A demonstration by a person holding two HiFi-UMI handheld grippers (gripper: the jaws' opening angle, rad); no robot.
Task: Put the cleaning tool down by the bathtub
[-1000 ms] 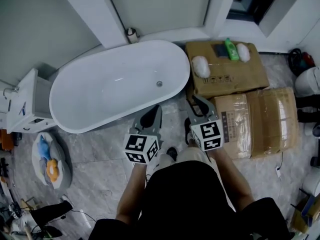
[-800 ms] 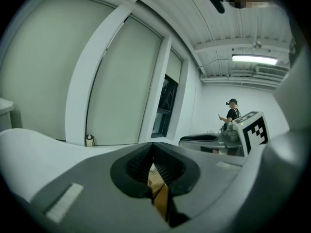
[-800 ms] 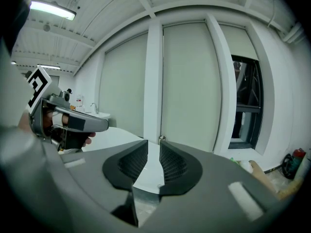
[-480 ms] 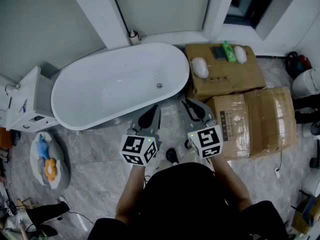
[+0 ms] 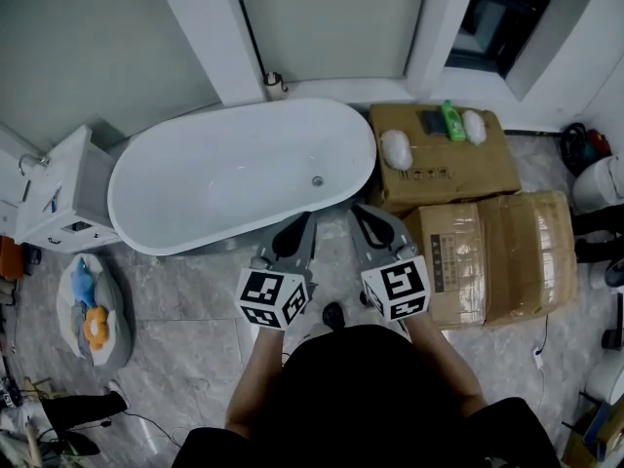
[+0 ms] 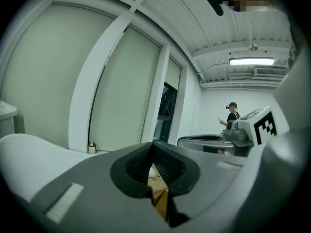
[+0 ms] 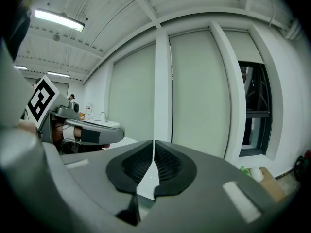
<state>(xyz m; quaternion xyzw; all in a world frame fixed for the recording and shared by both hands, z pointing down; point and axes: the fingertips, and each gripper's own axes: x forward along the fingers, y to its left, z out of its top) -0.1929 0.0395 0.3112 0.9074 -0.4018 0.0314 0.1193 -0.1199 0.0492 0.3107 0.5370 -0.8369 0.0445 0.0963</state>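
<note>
- Hovering just in front of the bathtub's (image 5: 224, 178) near rim, the left gripper (image 5: 304, 219) and the right gripper (image 5: 359, 212) sit side by side, each with jaws pressed together on nothing.
- A white cleaning tool (image 5: 396, 148) lies on a cardboard box (image 5: 458, 172) against the bathtub's right end, with a green bottle (image 5: 451, 120) behind it.
- The print on the box is too small to read.

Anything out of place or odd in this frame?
Nothing spilled or damaged. Odd for the task: the left gripper and right gripper are both shut and empty, while a green bottle sits on the cardboard box beside the bathtub.
</note>
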